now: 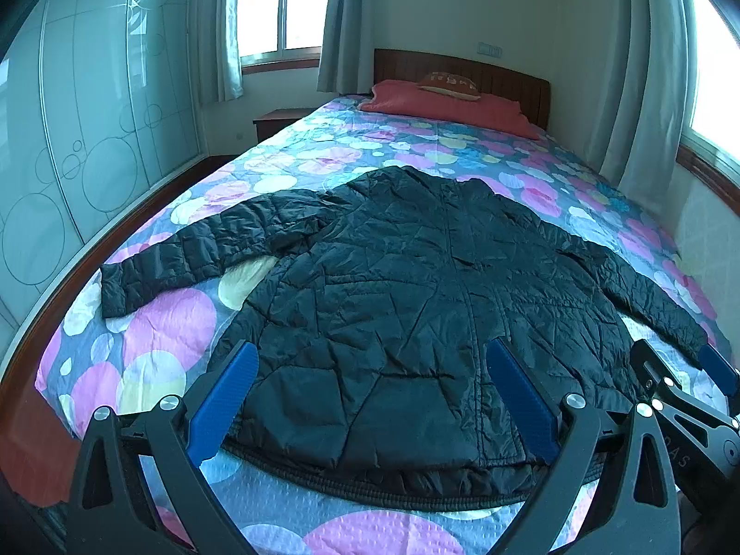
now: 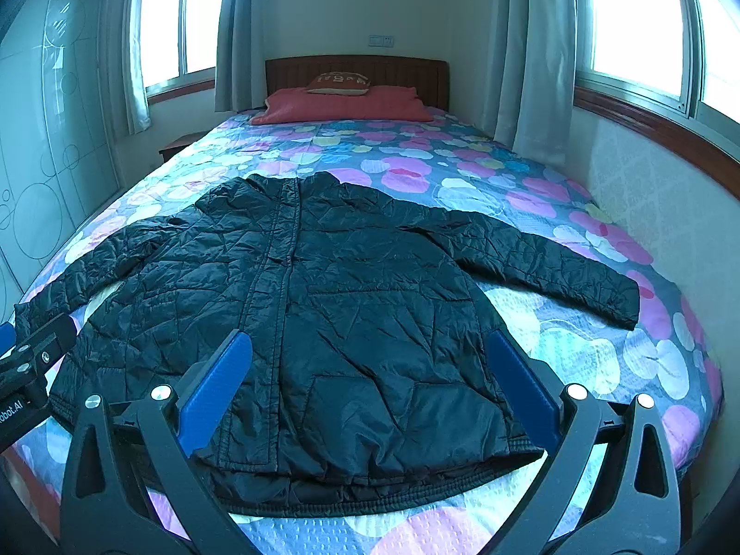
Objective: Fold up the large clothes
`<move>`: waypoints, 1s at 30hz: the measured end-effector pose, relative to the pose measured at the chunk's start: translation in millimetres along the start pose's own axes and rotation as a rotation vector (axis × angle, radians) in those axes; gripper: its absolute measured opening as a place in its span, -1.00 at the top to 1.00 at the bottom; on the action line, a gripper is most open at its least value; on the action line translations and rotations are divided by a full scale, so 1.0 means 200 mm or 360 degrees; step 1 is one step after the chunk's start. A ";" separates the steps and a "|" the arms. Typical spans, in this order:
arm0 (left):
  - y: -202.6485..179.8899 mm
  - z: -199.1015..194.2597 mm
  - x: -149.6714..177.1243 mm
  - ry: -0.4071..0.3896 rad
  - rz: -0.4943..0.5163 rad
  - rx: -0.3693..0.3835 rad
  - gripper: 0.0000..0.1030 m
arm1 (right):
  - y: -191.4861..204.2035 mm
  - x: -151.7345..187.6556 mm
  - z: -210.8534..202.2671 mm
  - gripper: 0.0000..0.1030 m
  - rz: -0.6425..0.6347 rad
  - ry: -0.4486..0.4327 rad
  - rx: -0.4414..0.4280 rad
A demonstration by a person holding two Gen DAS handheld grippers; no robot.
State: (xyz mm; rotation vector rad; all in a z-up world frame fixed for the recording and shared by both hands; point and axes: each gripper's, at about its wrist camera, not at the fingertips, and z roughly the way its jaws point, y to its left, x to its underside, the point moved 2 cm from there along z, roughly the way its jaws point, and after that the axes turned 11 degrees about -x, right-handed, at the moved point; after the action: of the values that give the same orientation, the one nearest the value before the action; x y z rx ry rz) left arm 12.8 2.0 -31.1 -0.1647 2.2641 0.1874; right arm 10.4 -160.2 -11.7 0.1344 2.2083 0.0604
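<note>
A black quilted jacket (image 1: 407, 286) (image 2: 333, 305) lies flat, front up, on the bed, both sleeves spread out to the sides and its hem toward me. My left gripper (image 1: 370, 370) hovers open above the hem's left half, blue pads (image 1: 226, 393) wide apart with nothing between them. My right gripper (image 2: 365, 365) hangs open over the hem's right half, also holding nothing. The right gripper (image 1: 684, 397) shows at the right edge of the left wrist view, and the left gripper (image 2: 27, 360) at the left edge of the right wrist view.
The bed (image 1: 152, 337) has a floral quilt, a red pillow (image 2: 342, 104) and a wooden headboard (image 2: 356, 69) at the far end. A glass wardrobe (image 1: 83, 129) stands left, a wall with windows (image 2: 647, 23) right, a nightstand (image 1: 277, 122) by the head.
</note>
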 end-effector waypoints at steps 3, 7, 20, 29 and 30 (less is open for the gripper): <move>0.00 0.00 0.01 0.0000 0.0002 -0.0002 -0.91 | 0.00 0.00 0.00 -0.96 0.0000 0.0001 -0.0001; 0.00 0.00 0.00 0.0002 0.0002 0.0000 -0.91 | 0.00 0.00 0.00 -0.96 0.0001 0.0001 -0.0001; 0.00 0.00 0.01 0.0003 0.0001 -0.0001 -0.91 | 0.00 0.00 0.00 -0.96 -0.0001 0.0002 0.0000; 0.00 0.00 0.01 0.0007 0.0001 0.0001 -0.91 | 0.01 0.00 0.00 -0.96 -0.0002 0.0004 -0.0002; 0.00 0.00 0.01 0.0007 0.0001 0.0000 -0.91 | 0.01 0.00 0.00 -0.96 -0.0002 0.0003 -0.0003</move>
State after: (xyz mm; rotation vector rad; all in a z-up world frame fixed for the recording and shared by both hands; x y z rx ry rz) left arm 12.3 1.7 -32.9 -0.1646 2.2688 0.1878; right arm 11.1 -159.2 -11.8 0.1320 2.2104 0.0620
